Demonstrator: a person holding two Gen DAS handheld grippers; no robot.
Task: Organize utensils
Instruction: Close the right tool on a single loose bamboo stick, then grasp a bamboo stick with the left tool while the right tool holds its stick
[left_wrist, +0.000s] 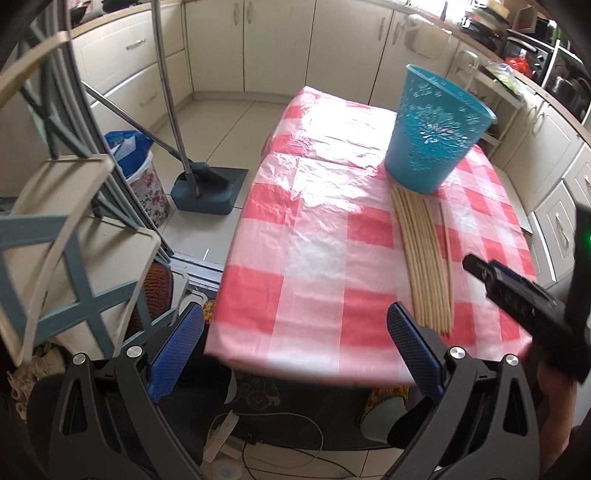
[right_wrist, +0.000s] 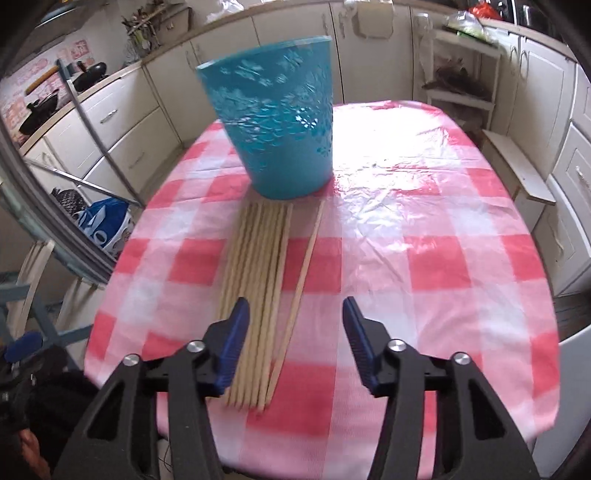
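Several wooden chopsticks lie side by side on the red-and-white checked tablecloth, with one stick a little apart to their right. Their far ends reach a blue perforated basket standing upright behind them. My right gripper is open and empty, hovering over the near ends of the sticks. My left gripper is open and empty at the table's near-left edge; the chopsticks and basket lie to its right. The right gripper's body shows at the right of the left wrist view.
White kitchen cabinets ring the room. A broom and dustpan and a lined bin stand on the floor left of the table. A chair is close on the left. A shelf unit stands behind the table.
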